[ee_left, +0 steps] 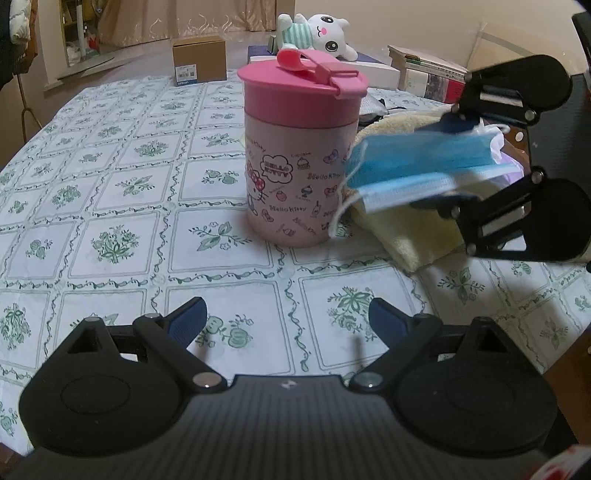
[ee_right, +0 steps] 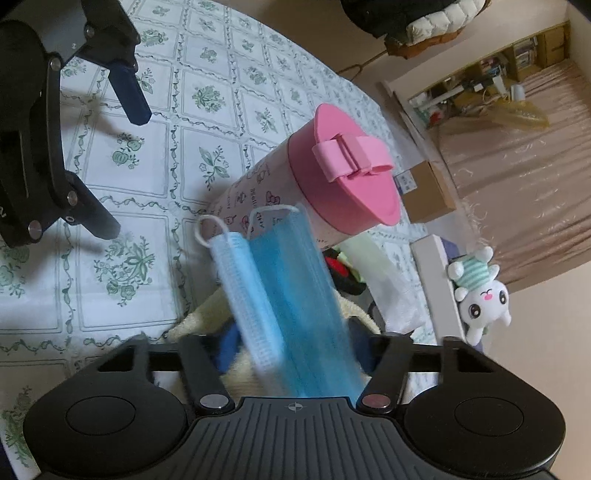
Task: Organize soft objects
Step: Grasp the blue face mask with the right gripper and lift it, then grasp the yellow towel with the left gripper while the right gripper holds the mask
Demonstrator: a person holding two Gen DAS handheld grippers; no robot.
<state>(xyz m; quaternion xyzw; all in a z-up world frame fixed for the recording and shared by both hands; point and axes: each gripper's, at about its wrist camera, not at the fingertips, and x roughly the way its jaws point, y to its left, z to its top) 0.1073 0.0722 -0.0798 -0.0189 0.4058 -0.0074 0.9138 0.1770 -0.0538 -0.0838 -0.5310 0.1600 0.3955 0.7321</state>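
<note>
My right gripper (ee_right: 291,343) is shut on folded blue face masks (ee_right: 291,291) and holds them above a pale yellow towel (ee_right: 243,369). In the left wrist view the right gripper (ee_left: 452,162) comes in from the right with the masks (ee_left: 417,166) over the towel (ee_left: 417,232). My left gripper (ee_left: 286,317) is open and empty, low over the tablecloth, facing a pink Hello Kitty cup (ee_left: 301,155). It shows in the right wrist view (ee_right: 125,162) at upper left. A white plush cat (ee_left: 321,35) lies on boxes at the back.
The cup (ee_right: 306,177) stands just left of the towel. A cardboard box (ee_left: 199,62) sits at the table's far edge. Books and flat boxes (ee_left: 424,72) are stacked at back right. A green-patterned tablecloth (ee_left: 110,206) covers the table. Other cloth items (ee_right: 343,273) lie behind the towel.
</note>
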